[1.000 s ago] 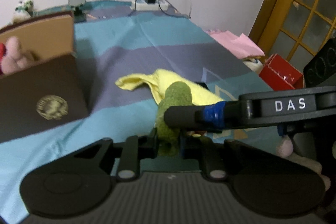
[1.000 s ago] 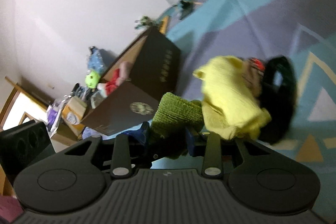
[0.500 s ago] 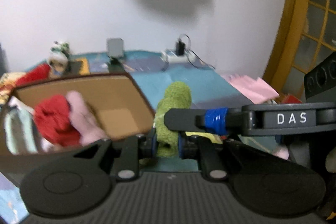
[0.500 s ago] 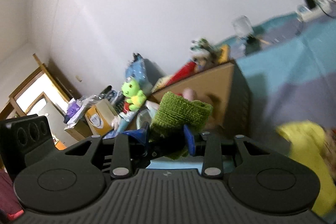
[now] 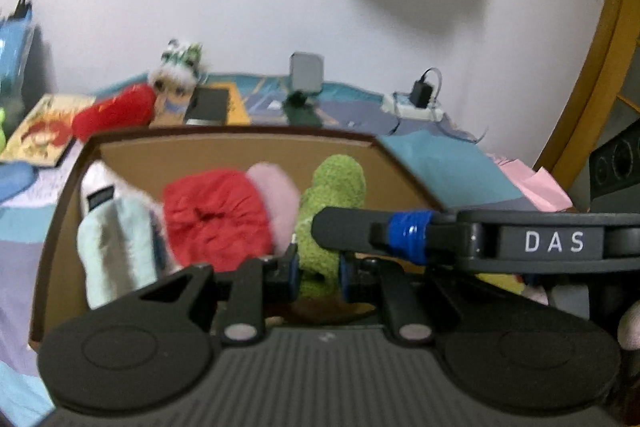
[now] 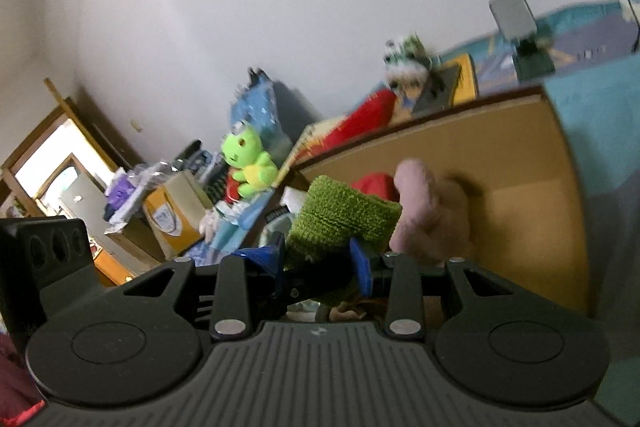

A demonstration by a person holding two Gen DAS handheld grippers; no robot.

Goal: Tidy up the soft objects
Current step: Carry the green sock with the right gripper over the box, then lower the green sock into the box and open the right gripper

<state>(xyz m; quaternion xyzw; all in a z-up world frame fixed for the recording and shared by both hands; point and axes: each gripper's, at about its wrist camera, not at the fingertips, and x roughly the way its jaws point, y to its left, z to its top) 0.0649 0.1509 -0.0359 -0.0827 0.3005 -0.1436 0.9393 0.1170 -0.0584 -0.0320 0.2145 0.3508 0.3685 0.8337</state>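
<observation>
1. The scene is a bed covered with a blue and purple striped sheet (image 5: 432, 163), standing against a white wall; a power strip (image 5: 416, 107) lies at the far edge of the bed, near the wall.
2. A brown cardboard box (image 5: 240, 141) sits on the bed, and it holds a red soft item (image 5: 216, 215), a pink plush (image 5: 276, 199) and a pale blue cloth (image 5: 116, 239).
3. Both tools clamp one green knitted sock (image 5: 336, 195). The left gripper (image 5: 318, 277) is closed on its lower part, and the right gripper (image 6: 320, 263) is closed on its cuff end.
4. The sock is in the air, above the near edge of the box and just beside the pink plush.
5. In my judgement, the step in hand is carrying the sock into the box.
6. The next move calls for lowering the sock into the free space by the right wall of the box. Then both pairs of fingers must open together, so the sock does not catch on one of them.
</observation>
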